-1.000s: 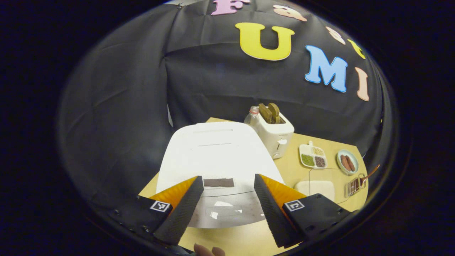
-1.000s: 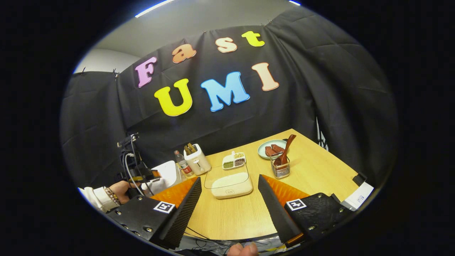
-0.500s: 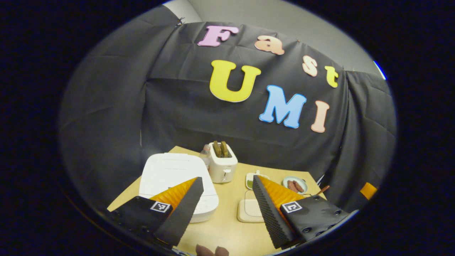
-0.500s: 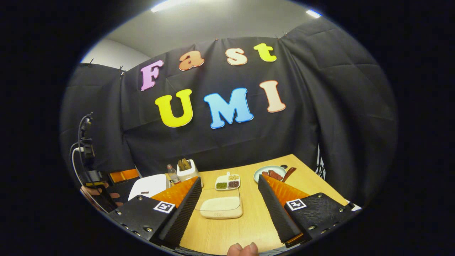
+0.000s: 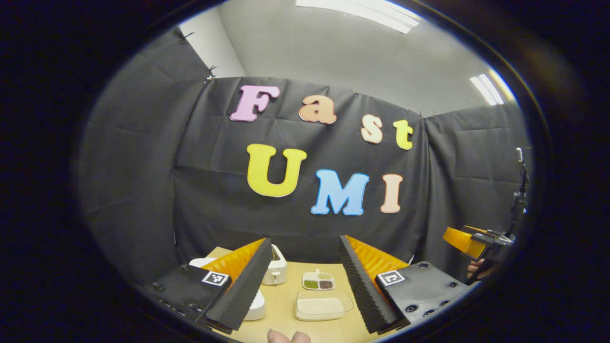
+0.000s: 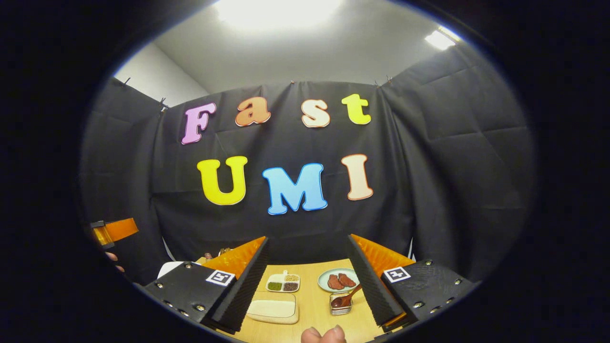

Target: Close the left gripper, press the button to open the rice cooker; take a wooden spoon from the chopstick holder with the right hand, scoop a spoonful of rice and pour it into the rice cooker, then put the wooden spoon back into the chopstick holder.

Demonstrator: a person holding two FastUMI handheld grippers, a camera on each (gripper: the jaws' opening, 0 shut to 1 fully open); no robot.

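Note:
My left gripper [image 5: 303, 239] is open and empty, held high and well back from the table. The white rice cooker [image 5: 256, 306] lies low on the left, mostly hidden behind the left finger. A flat tray of white rice [image 5: 324, 305] sits between the fingers, far below. My right gripper [image 6: 307, 238] is also open and empty. The wooden spoon [image 6: 346, 299] leans in the small wire chopstick holder [image 6: 340, 308], just inside the right finger. The rice tray [image 6: 272, 308] and a corner of the rice cooker [image 6: 167, 269] show lower left.
A white toaster [image 5: 277, 269] stands behind the cooker, with a divided dish of grains [image 5: 318, 281] beside it. A plate of brown pieces [image 6: 337, 280] sits behind the holder on the wooden table [image 6: 314, 305]. The other gripper shows at the far right [image 5: 464, 240] and far left [image 6: 114, 230].
Both grippers have pulled back and tilted up from the table, so the cooker, tray and holder have shrunk to the bottom of both views. Both stay open.

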